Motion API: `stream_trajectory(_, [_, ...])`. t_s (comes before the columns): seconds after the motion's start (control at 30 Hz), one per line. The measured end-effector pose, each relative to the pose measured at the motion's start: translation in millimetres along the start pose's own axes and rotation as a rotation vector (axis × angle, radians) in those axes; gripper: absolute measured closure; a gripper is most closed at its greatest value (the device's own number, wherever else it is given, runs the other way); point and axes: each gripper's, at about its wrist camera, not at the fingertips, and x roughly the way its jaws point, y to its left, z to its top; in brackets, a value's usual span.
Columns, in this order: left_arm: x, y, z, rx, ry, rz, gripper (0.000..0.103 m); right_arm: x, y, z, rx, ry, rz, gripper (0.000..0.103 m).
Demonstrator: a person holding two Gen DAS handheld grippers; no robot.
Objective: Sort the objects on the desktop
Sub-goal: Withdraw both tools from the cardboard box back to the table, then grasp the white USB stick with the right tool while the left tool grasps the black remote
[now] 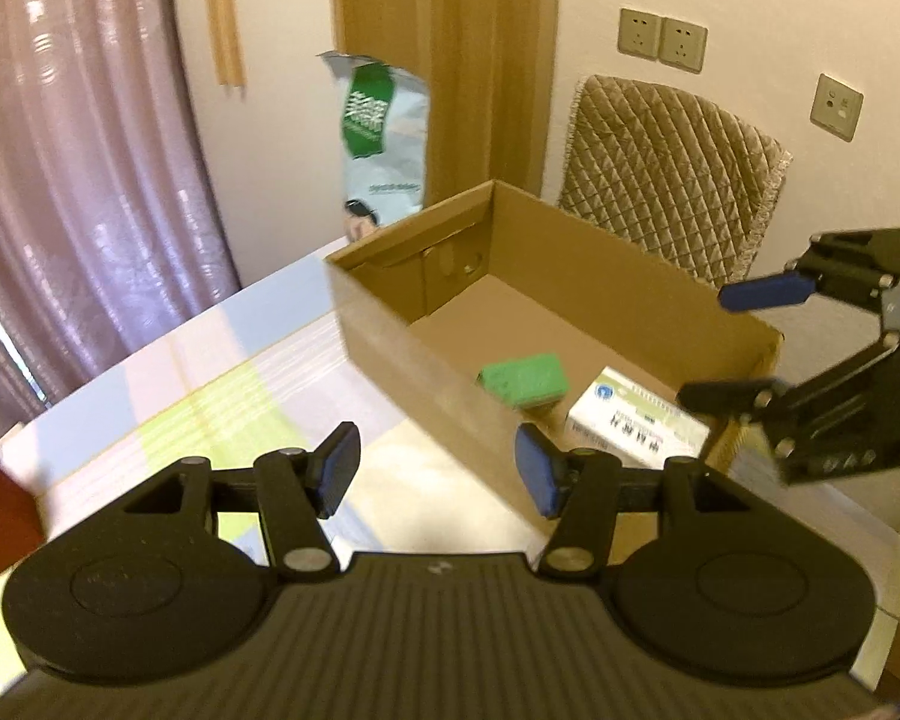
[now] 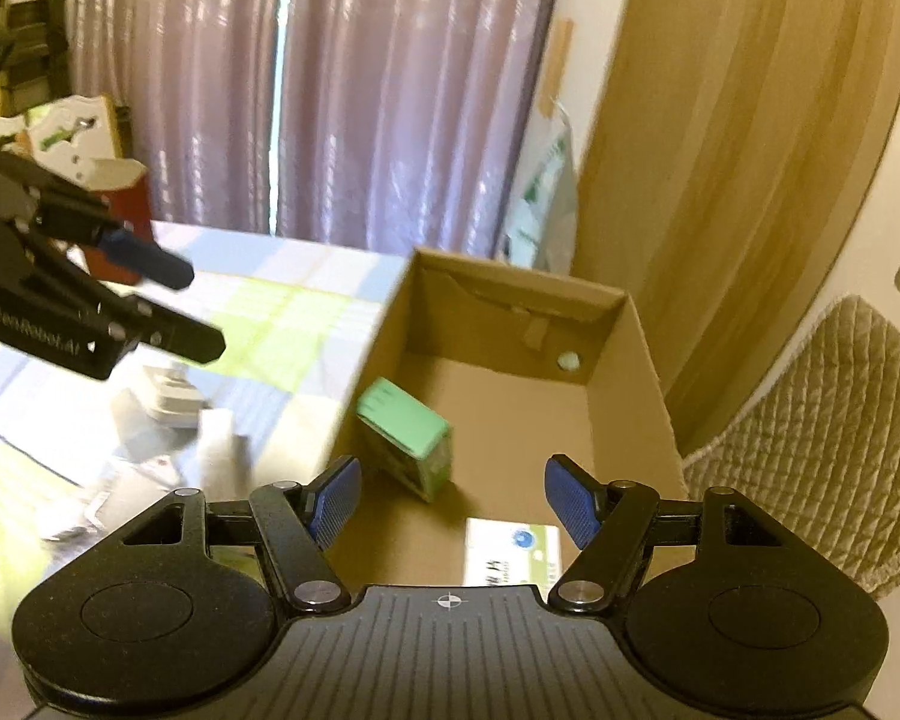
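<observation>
An open cardboard box [image 1: 384,324] [image 2: 648,372] stands on the table. Inside it lie a green box [image 1: 525,381] [image 2: 408,420] and a white medicine box [image 1: 636,420] [image 2: 510,549]. My left gripper [image 1: 435,471] [image 2: 201,306] is open and empty, just outside the box's near wall. My right gripper [image 2: 453,501] [image 1: 726,348] is open and empty, held over the box's near end above the white box. Several white items [image 2: 168,420], blurred, lie on the table left of the box.
The table [image 1: 210,384] has a pastel checked cloth. A quilted chair [image 1: 666,180] stands behind the box, a green-and-white bag [image 1: 378,144] leans by the wooden door frame, and curtains [image 2: 330,90] hang behind. A red object [image 2: 123,210] sits at the table's far edge.
</observation>
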Motion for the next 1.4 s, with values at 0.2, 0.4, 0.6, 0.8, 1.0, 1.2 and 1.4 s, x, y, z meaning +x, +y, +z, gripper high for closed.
stream_trajectory(0.2, [-44.3,13.2,-49.2,-0.025,0.014,0.066,0.044,-29.8,39.6,-11.8,-0.022,-0.044,0.072,0.032])
stream_trajectory(0.4, [-78.3,19.1,-104.2,-0.084,0.048,0.112,0.037,-42.7,75.3,-40.1,-0.003,-0.004,0.144,0.032])
stream_trajectory(0.6, [-96.8,13.0,-156.1,-0.139,0.097,0.117,0.028,-39.8,91.8,-67.6,0.041,0.086,0.171,0.032])
stream_trajectory(0.8, [-95.6,-3.3,-190.5,-0.208,0.139,0.065,0.024,-42.5,94.6,-92.2,0.079,0.157,0.165,0.032])
stream_trajectory(1.0, [-93.8,-18.6,-207.0,-0.225,0.160,0.019,0.022,-46.8,108.1,-115.1,0.063,0.206,0.151,0.032])
stream_trajectory(1.2, [-93.3,-26.6,-219.0,-0.202,0.180,-0.018,0.020,-46.5,134.8,-136.5,-0.032,0.223,0.139,0.032])
stream_trajectory(1.4, [-96.0,-30.1,-229.3,-0.211,0.198,-0.002,0.019,-28.2,158.7,-154.5,-0.160,0.241,0.143,0.032])
